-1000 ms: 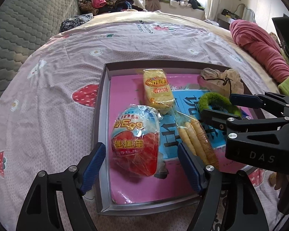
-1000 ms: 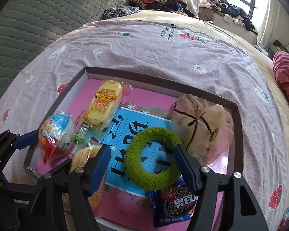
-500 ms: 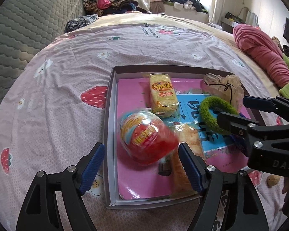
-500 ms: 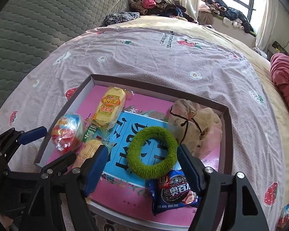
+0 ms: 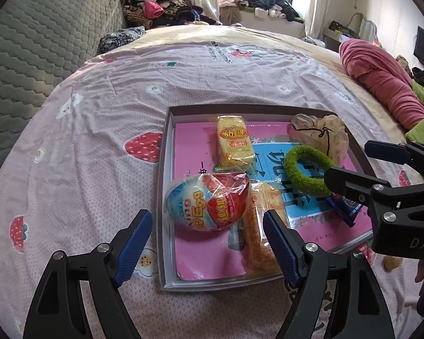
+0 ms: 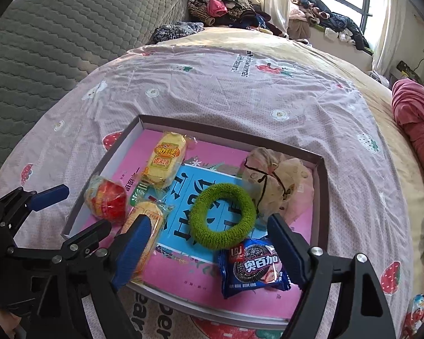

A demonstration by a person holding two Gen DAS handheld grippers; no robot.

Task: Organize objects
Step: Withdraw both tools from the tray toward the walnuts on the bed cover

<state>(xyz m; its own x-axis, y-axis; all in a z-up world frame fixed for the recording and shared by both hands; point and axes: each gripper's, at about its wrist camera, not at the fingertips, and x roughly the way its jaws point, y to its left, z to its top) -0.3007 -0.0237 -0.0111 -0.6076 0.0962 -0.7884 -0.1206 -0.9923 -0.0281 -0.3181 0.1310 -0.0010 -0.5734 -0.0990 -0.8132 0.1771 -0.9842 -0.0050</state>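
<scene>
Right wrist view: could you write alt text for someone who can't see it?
A shallow box on a bed holds a green fuzzy ring, a blue cookie packet, a tied pouch, two yellow snack packs and a wrapped egg toy. The right gripper hangs above the ring, jaws opening and empty; the left gripper is at the left, empty.

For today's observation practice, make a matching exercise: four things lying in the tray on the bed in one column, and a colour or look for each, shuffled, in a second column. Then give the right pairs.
Column one
1. ring
2. biscuit packet
3. drawstring pouch
4. egg-shaped toy

Column two
A. blue wrapper showing dark round biscuits
B. fuzzy green
C. red and light blue under clear wrap
D. pale fabric tied with a black cord

All four lie inside the tray.

Pairs: 1-B, 2-A, 3-D, 4-C
</scene>
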